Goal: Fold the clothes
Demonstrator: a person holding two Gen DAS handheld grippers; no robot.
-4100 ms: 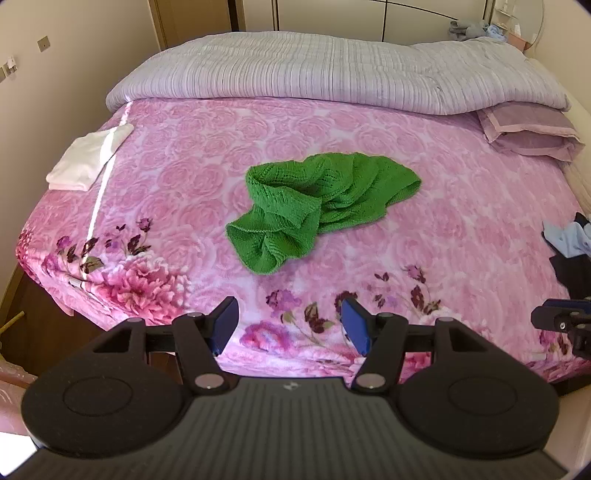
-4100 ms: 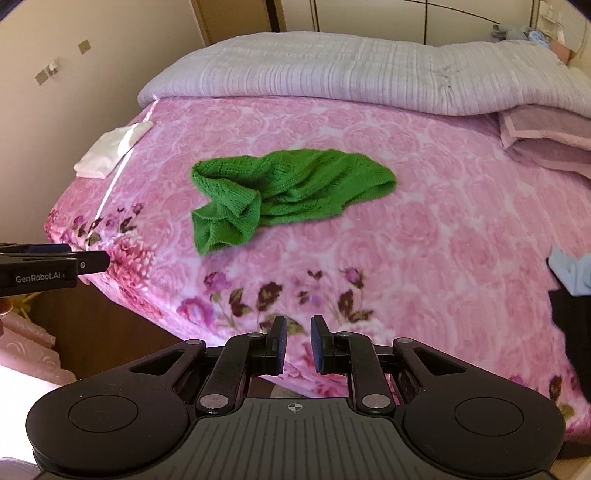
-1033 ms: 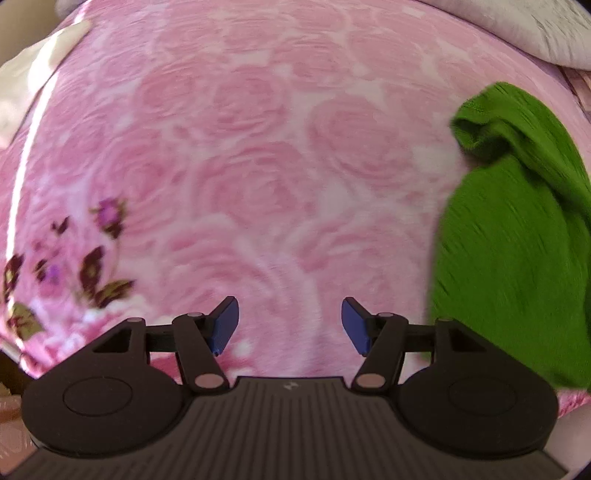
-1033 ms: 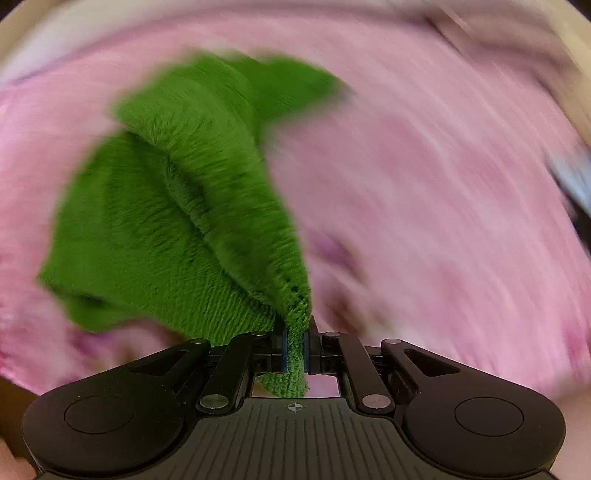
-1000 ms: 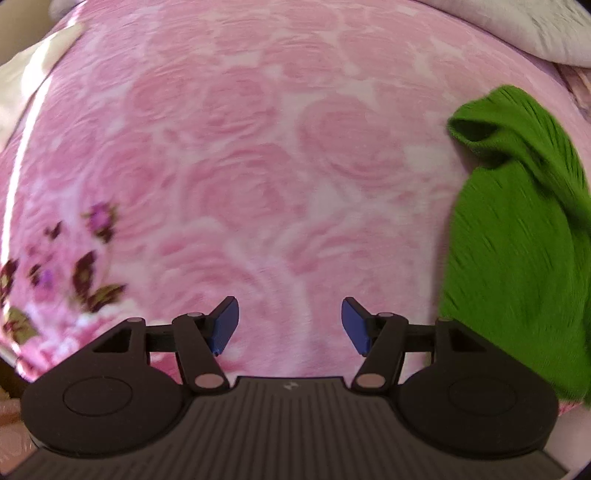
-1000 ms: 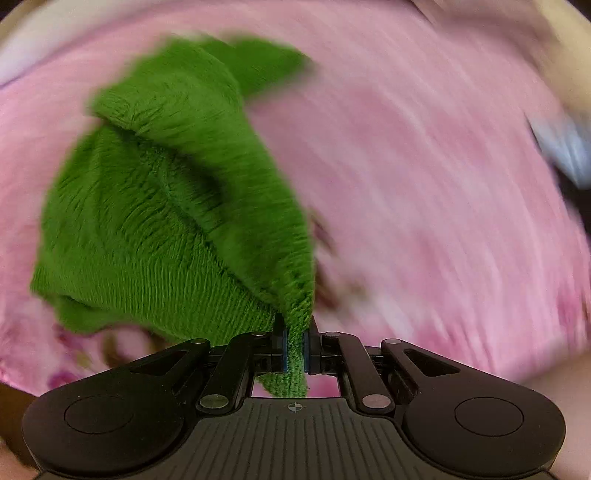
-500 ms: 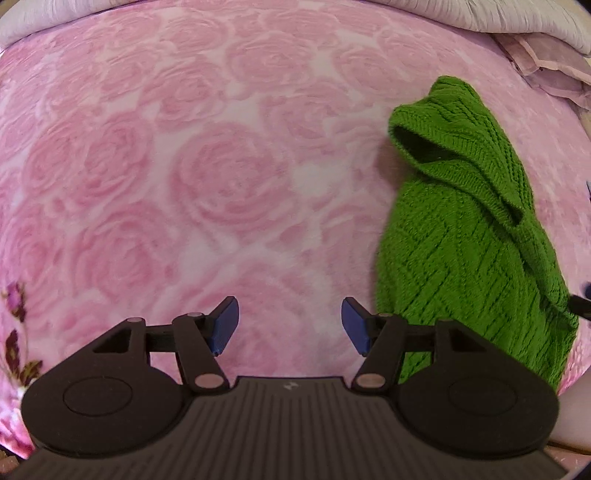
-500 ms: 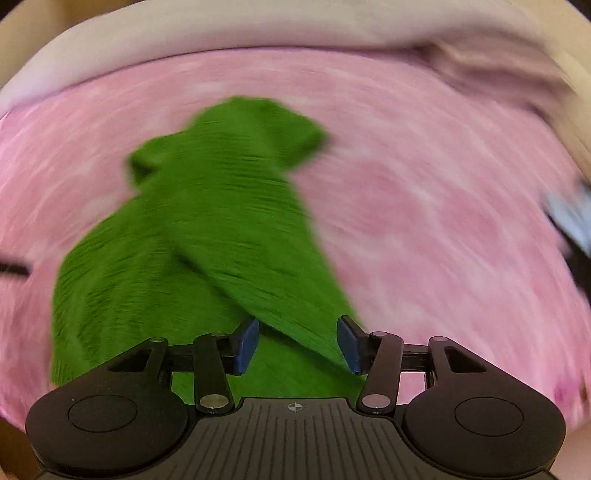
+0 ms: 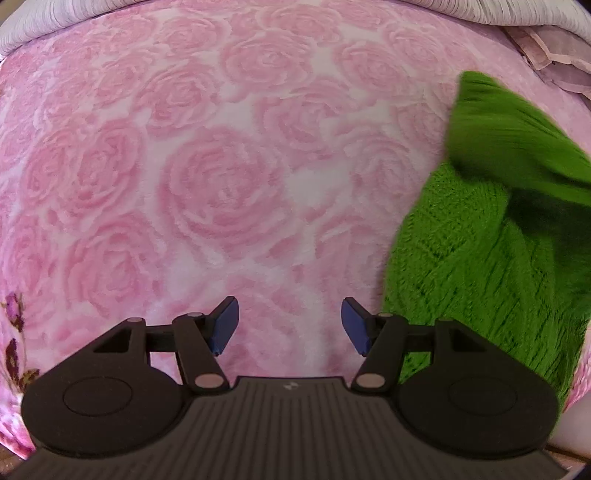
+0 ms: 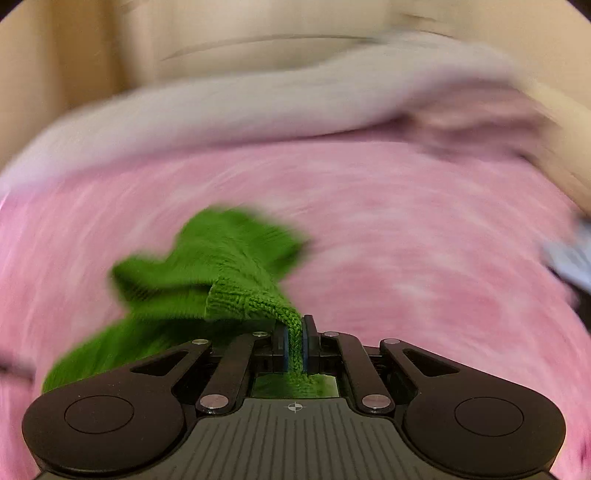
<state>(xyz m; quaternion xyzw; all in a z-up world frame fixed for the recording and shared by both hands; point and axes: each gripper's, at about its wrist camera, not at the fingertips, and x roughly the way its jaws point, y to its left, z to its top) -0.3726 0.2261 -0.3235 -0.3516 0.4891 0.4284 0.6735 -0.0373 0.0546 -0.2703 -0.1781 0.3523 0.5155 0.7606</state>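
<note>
A green knitted garment lies on the pink rose-patterned bedspread, at the right side of the left wrist view, its upper part blurred. My left gripper stands open over bare bedspread, just left of the garment, nothing between its blue pads. In the right wrist view my right gripper is shut on a ribbed edge of the green garment, which trails away to the left across the bedspread. That view is strongly blurred.
A grey-lilac striped quilt runs along the head of the bed, with a pink pillow at the far right. In the right wrist view the quilt is a pale blur, and a bluish cloth lies at the right edge.
The right gripper held the garment a second ago, opened half a second ago, and is now shut on its ribbed edge. The left gripper moved across the bedspread, staying open.
</note>
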